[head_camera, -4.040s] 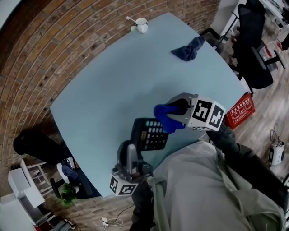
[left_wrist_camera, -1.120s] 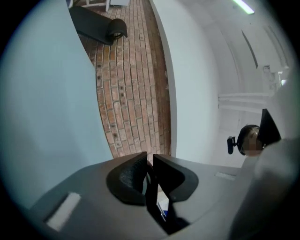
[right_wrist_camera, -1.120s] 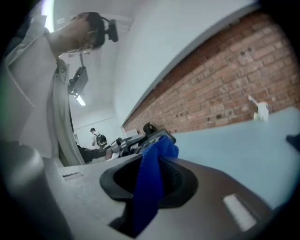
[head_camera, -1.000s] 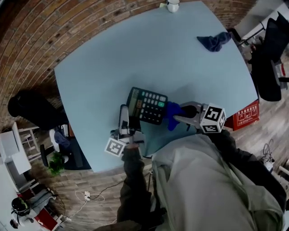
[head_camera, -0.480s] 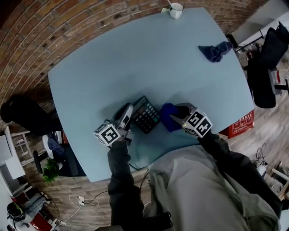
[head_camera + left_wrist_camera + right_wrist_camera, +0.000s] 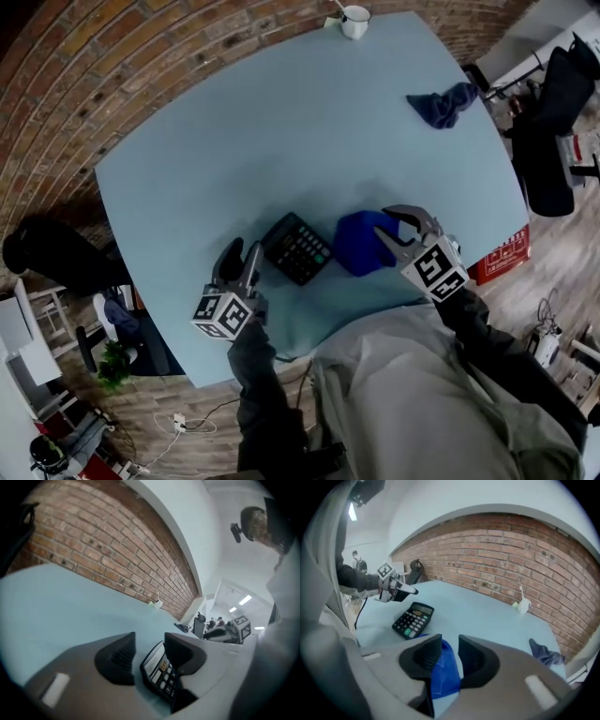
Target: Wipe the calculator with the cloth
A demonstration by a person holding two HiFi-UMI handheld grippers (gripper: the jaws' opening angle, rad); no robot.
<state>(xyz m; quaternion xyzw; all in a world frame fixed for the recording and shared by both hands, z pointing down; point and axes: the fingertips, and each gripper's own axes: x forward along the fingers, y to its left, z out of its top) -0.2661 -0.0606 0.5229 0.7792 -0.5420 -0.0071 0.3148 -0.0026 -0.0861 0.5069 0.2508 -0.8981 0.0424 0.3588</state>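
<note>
Here, the black calculator (image 6: pixel 296 247) lies flat and keys up on the pale blue surface (image 6: pixel 281 122), turned at an angle to the near edge. The bright blue cloth (image 6: pixel 356 244) sits bunched on the surface just beside the calculator's right-hand corner. Whether the two touch cannot be told.

The right gripper (image 6: pixel 390 225) reaches into the cloth from the right. Its jaws have just been opening and now stand apart. In the right gripper view the cloth lies in the gap between the pads and rests on the surface, with no firm squeeze on it.

The left gripper (image 6: pixel 240 251) is at the calculator's lower left, close to its corner, and points toward it. Its jaws have also just been opening and are spread wide. In the left gripper view the calculator shows ahead through the gap between the two ribbed pads, and neither pad presses on it. This gripper holds nothing. A dark sleeve (image 6: pixel 258 375) leads back from it to the person.

At the far edge of the surface stands a white mug (image 6: pixel 354 21) with something thin sticking out of it. A second, darker blue cloth (image 6: pixel 441 101) lies crumpled near the far right edge, well apart from the calculator. A brick wall (image 6: pixel 93 541) runs behind the surface, and a red crate (image 6: pixel 499 255) sits on the floor to the right.
</note>
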